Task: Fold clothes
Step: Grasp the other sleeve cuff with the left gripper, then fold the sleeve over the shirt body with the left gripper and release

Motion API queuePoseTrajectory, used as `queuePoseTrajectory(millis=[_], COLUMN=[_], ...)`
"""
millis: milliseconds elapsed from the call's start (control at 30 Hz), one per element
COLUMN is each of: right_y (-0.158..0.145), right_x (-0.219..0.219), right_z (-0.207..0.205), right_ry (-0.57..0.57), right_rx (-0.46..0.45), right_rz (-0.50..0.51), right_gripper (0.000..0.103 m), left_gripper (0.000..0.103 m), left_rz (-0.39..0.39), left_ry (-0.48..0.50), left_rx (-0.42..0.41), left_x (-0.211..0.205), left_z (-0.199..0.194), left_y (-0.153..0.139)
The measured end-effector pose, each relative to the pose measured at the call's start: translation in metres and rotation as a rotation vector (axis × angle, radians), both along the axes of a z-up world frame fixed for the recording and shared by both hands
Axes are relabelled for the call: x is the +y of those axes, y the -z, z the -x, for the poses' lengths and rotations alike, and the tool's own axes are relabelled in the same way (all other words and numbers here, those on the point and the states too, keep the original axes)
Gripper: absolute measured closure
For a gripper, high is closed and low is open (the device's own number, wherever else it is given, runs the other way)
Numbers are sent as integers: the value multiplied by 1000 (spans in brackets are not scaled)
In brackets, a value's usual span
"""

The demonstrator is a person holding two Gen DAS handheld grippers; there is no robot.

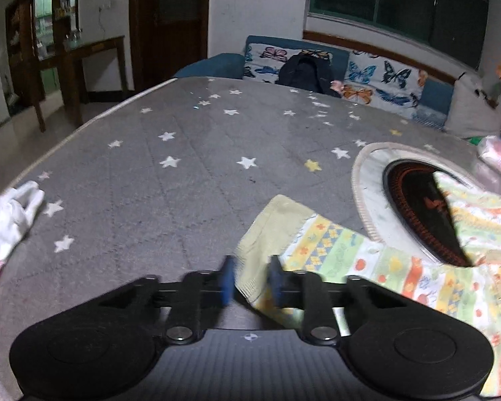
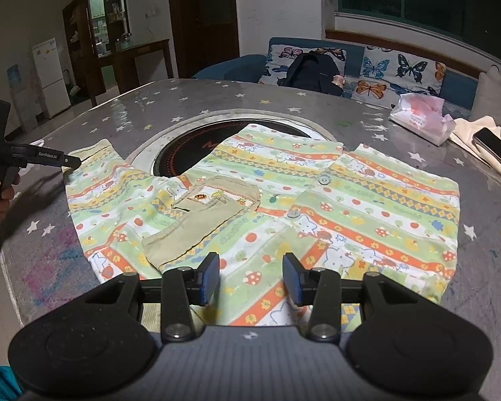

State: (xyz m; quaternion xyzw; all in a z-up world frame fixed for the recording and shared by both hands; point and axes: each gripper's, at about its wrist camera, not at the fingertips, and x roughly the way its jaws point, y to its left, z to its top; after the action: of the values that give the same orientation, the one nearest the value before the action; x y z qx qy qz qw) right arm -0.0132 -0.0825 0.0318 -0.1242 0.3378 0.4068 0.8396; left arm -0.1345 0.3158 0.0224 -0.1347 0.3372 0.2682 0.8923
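Note:
A child's shirt [image 2: 317,207] with green, yellow and orange stripes lies spread flat on the grey star-print table cover [image 2: 477,267]. A beige embroidered piece [image 2: 200,214] rests on its left chest; I cannot tell whether it is a pocket or a separate garment. My left gripper [image 1: 252,277] is shut on the pale green cuff [image 1: 270,227] of the left sleeve, and the right wrist view shows its tip [image 2: 71,160] at that cuff, held by a hand. Over the shirt's near hem my right gripper [image 2: 252,279] stands open, with nothing pressed between its blue pads.
A round black hotplate [image 2: 190,157] is set in the table, partly under the shirt. A tissue pack [image 2: 421,118] and a phone [image 2: 497,148] on cream cloth lie at the right. A white glove [image 1: 13,217] lies at the left edge. A butterfly-print sofa [image 2: 400,70] stands behind.

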Motion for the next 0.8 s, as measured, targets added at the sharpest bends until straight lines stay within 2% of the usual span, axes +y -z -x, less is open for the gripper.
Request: queuePoseTrajectory(millis=[100, 200, 333, 567, 800], right_y=[-1, -5, -8, -12, -14], right_x=[-5, -12, -22, -45, -76], right_z=[1, 2, 0, -2, -4], right_ry=[14, 32, 59, 122, 201], right_rx=[-2, -8, -7, -13, -20], right_rz=[-10, -21, -38, -75, -105], right_gripper=[61, 61, 61, 61, 61], left_gripper=[92, 93, 93, 93, 93], left_rz=[0, 41, 74, 141, 214], left_ry=[9, 42, 146, 421, 689], left_rx=[-17, -70, -136, -211, -251], left_x=[-7, -17, -44, -118, -203], left_z=[0, 1, -2, -26, -56], left_y=[-3, -15, -42, -84, -103])
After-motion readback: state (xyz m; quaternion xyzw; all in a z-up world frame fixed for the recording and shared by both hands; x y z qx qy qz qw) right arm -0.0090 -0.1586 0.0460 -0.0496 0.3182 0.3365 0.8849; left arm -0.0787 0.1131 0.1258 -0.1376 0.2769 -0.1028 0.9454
